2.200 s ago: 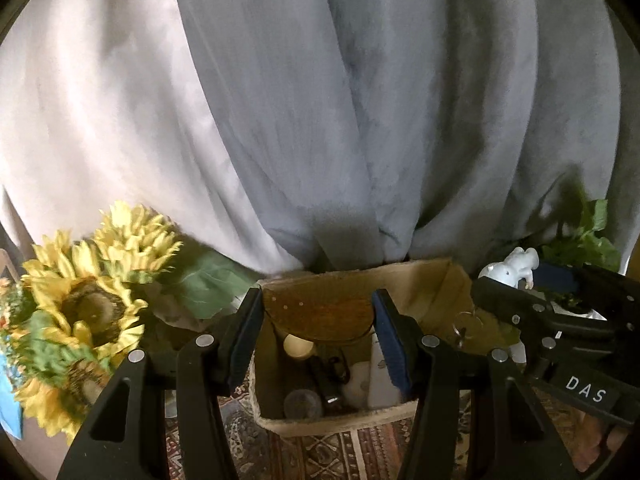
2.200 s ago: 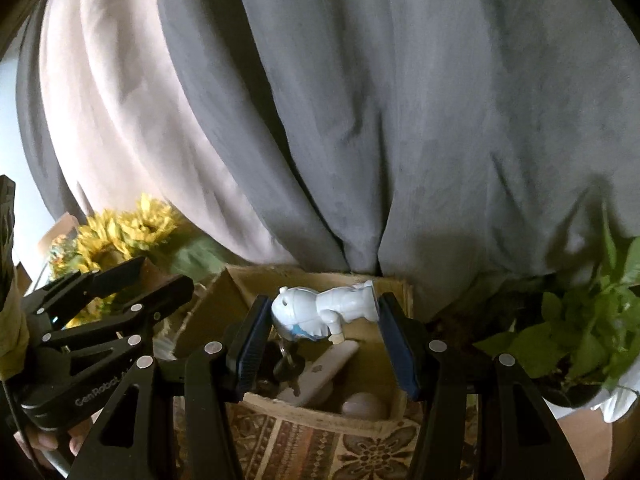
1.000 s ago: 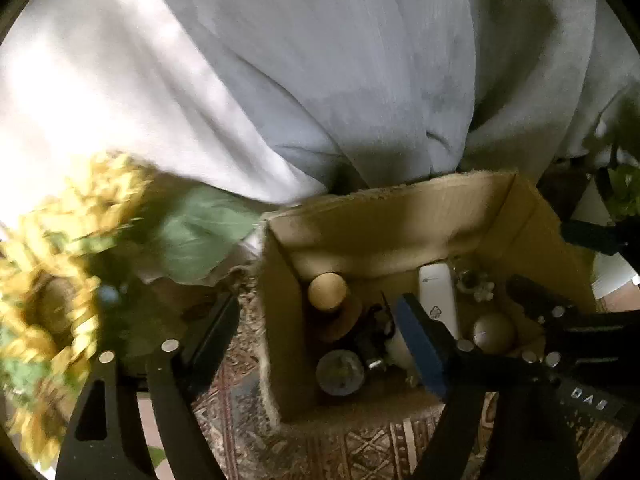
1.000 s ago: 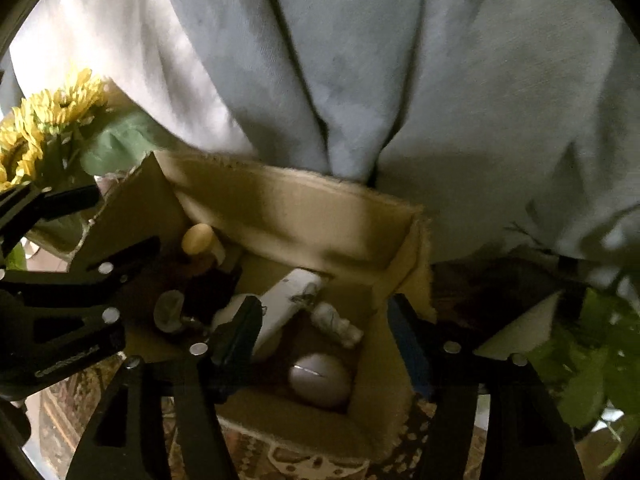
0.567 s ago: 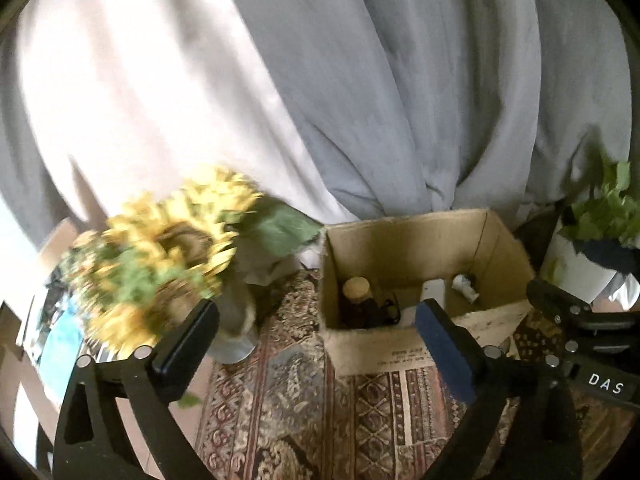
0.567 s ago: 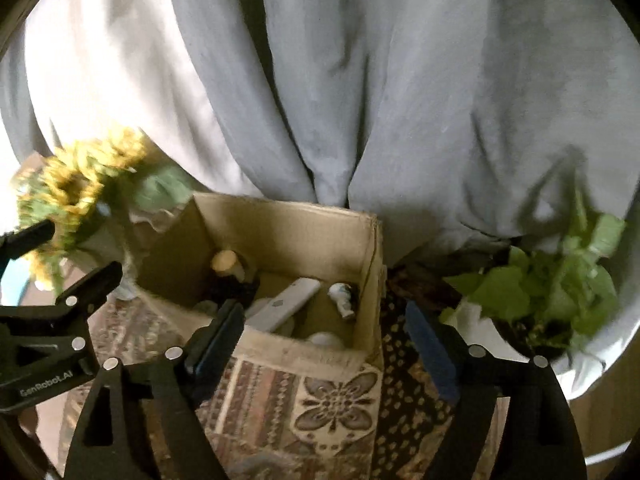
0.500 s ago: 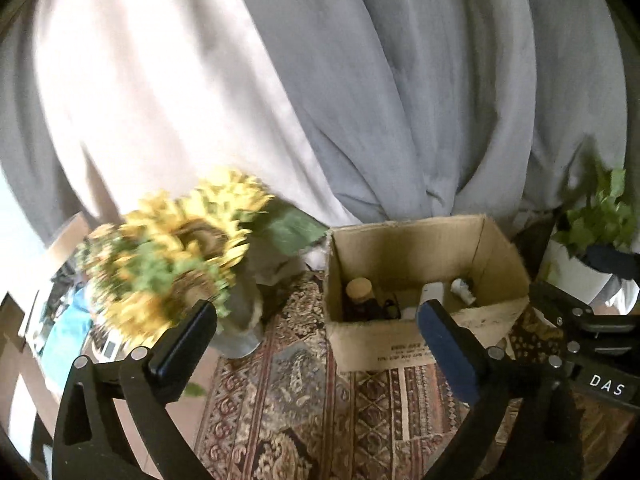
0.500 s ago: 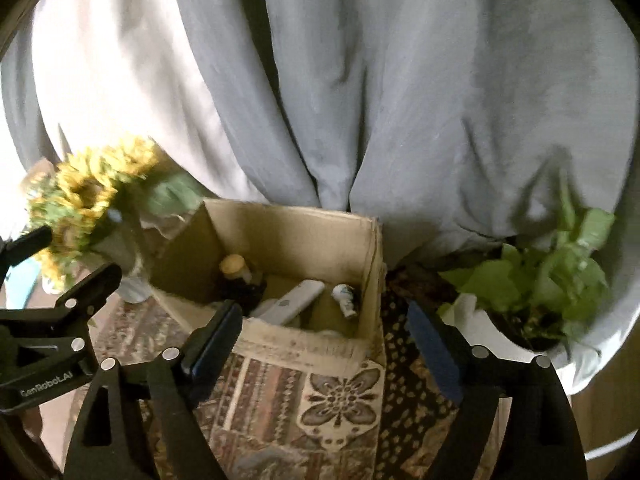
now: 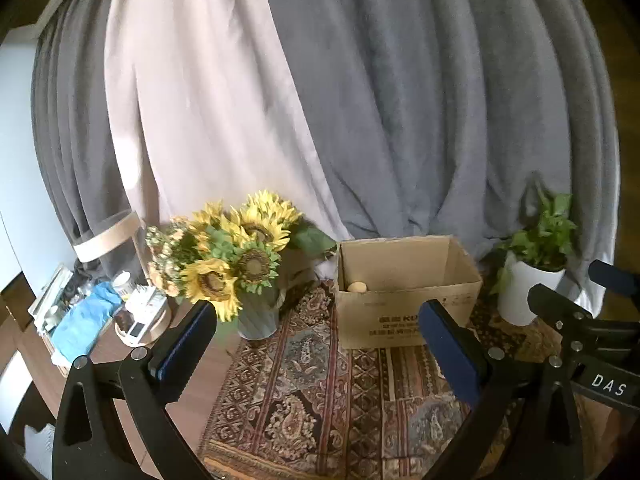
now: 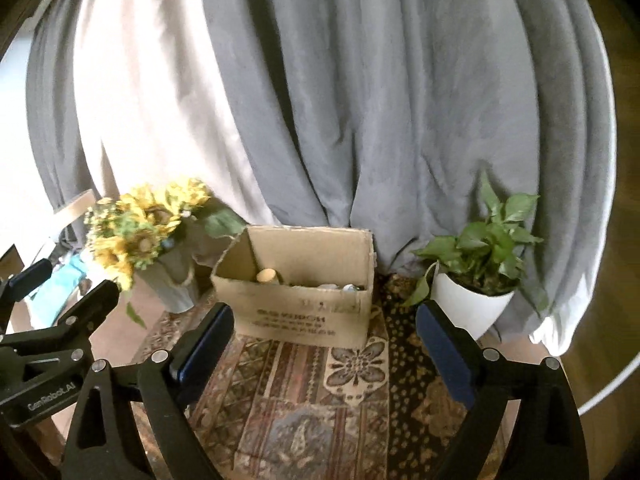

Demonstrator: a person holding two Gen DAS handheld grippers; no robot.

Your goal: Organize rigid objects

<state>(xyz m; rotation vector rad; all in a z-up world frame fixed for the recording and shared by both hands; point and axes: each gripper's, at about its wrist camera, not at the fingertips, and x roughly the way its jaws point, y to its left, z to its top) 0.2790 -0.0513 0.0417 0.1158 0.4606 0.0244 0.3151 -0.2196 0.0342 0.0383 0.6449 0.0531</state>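
An open cardboard box (image 9: 404, 304) stands on a patterned rug (image 9: 340, 392); it also shows in the right wrist view (image 10: 296, 308). A tan round cap (image 9: 357, 287) shows inside it at the left, and in the right wrist view the cap (image 10: 266, 276) and small pale items (image 10: 340, 287) peek over the rim. My left gripper (image 9: 316, 340) is open and empty, well back from the box. My right gripper (image 10: 322, 336) is open and empty, also back from the box.
A vase of sunflowers (image 9: 236, 260) stands left of the box. A white potted plant (image 10: 476, 268) stands right of it. Grey curtains (image 9: 400, 100) hang behind. A cluttered shelf with a blue cloth (image 9: 84, 320) is at far left.
Both grippers let go of their objects into the box, opened wide, and pulled back and up; the box now looks smaller and farther.
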